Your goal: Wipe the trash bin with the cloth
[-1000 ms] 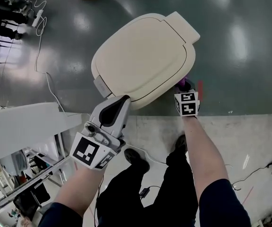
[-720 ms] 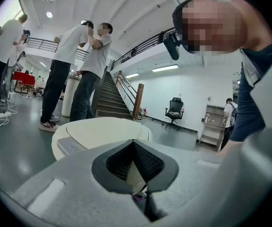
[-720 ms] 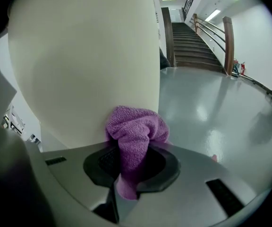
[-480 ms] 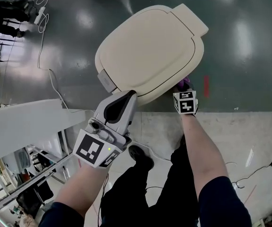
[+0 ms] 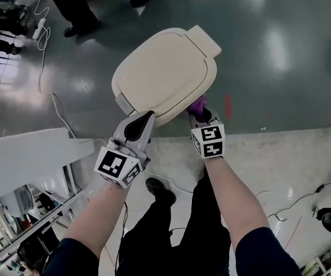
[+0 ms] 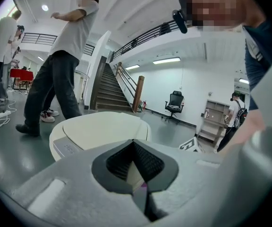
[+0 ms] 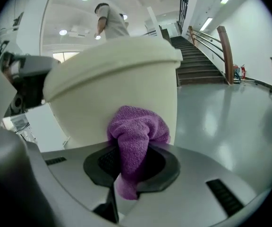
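Observation:
A cream trash bin (image 5: 165, 76) with a closed flat lid stands on the grey floor. My left gripper (image 5: 144, 118) sits at the lid's near left edge, jaws shut to a thin slit with nothing clearly held. In the left gripper view the bin (image 6: 98, 129) lies just beyond the left gripper (image 6: 135, 148). My right gripper (image 5: 200, 115) is shut on a purple cloth (image 5: 198, 103), pressed against the bin's near right side below the lid. In the right gripper view the cloth (image 7: 136, 126) bunches out of the right gripper (image 7: 126, 160) against the bin wall (image 7: 112, 79).
A person's legs (image 5: 76, 4) stand at the far left. Cables and a power strip (image 5: 39, 27) lie on the floor there. A white table (image 5: 27, 154) is at my left. A red tape mark (image 5: 227, 105) is on the floor. A staircase (image 6: 110, 91) rises behind the bin.
The right gripper has slid left along the bin's near side with the cloth. The left gripper stays at the lid's edge. A person has walked into view at the far left.

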